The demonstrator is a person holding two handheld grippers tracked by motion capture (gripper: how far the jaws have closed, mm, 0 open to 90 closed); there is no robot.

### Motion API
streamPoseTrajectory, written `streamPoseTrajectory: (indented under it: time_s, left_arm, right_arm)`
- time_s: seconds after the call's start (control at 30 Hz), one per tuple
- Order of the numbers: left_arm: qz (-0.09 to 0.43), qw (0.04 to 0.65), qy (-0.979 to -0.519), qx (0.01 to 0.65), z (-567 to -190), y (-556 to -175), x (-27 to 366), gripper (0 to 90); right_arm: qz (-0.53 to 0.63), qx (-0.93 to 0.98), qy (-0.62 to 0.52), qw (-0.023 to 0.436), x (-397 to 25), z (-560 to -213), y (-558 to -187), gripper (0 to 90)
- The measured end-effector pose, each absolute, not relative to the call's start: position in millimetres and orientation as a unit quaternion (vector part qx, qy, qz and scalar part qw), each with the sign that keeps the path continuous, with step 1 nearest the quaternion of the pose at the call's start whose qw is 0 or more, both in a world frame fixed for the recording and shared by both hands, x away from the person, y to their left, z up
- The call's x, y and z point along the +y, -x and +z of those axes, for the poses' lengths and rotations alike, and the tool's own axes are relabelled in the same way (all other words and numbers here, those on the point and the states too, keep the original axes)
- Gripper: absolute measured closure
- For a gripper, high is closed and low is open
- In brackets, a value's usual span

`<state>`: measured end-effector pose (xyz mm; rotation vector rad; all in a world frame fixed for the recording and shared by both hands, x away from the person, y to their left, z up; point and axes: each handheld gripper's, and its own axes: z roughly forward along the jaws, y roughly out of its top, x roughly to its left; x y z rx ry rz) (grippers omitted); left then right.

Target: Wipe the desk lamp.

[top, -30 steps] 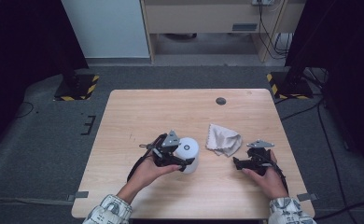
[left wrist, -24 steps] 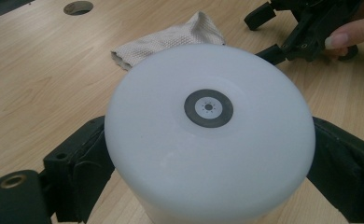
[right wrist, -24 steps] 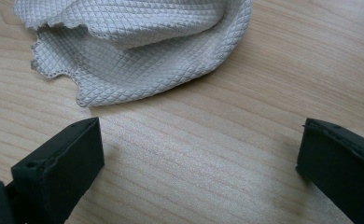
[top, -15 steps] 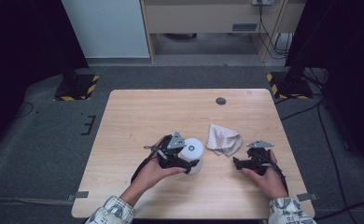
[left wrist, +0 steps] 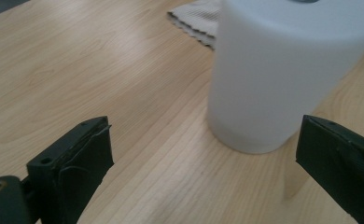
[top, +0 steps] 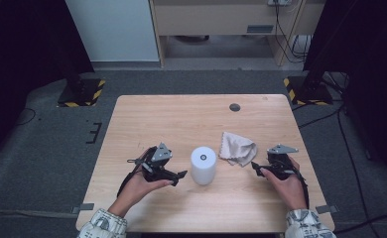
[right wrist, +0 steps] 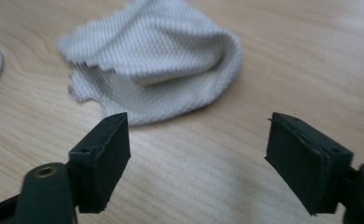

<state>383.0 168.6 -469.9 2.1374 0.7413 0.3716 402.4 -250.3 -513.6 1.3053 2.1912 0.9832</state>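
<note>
Since a second ago I'm backing my left gripper (top: 180,175) off the white cylinder (top: 203,165), jaws wide; next, my wide-open right gripper (top: 255,166) is closing on the cloth (top: 237,148).

White cylinder (top: 203,165), grey waffle-textured cloth (top: 238,148), black claws.

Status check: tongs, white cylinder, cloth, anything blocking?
Left tongs open, just short of the white cylinder, which stands upright. Right tongs open, aimed at the crumpled cloth, not touching. Nothing between either tongs and its target.
</note>
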Motion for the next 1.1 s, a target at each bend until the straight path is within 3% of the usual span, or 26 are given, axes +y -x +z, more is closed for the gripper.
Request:
streamPoseTrajectory:
  time_s: [0.33, 0.43, 0.53, 0.63, 0.83, 1.1]
  left_arm:
    - [0.167, 0.402, -0.833, 0.341, -481, -397, 189, 5.6]
    - [0.17, 0.396, -0.836, 0.34, -483, -398, 188, 6.2]
    - [0.17, 0.39, -0.839, 0.34, -486, -399, 188, 6.3]
    - [0.171, 0.38, -0.843, 0.341, -490, -400, 187, 7.0]
    - [0.169, 0.379, -0.844, 0.341, -492, -402, 185, 7.0]
    - [0.157, 0.383, -0.843, 0.345, -494, -400, 188, 6.4]
  right_arm:
    - [0.373, 0.787, -0.437, 0.225, -236, -479, -411, 58.9]
    - [0.366, 0.799, -0.423, 0.221, -223, -473, -424, 63.6]
    - [0.352, 0.813, -0.412, 0.212, -213, -474, -438, 55.6]
    - [0.329, 0.815, -0.432, 0.2, -208, -485, -452, 37.8]
    - [0.317, 0.825, -0.436, 0.172, -202, -512, -462, 24.1]
    - [0.301, 0.834, -0.432, 0.167, -194, -525, -462, 28.4]
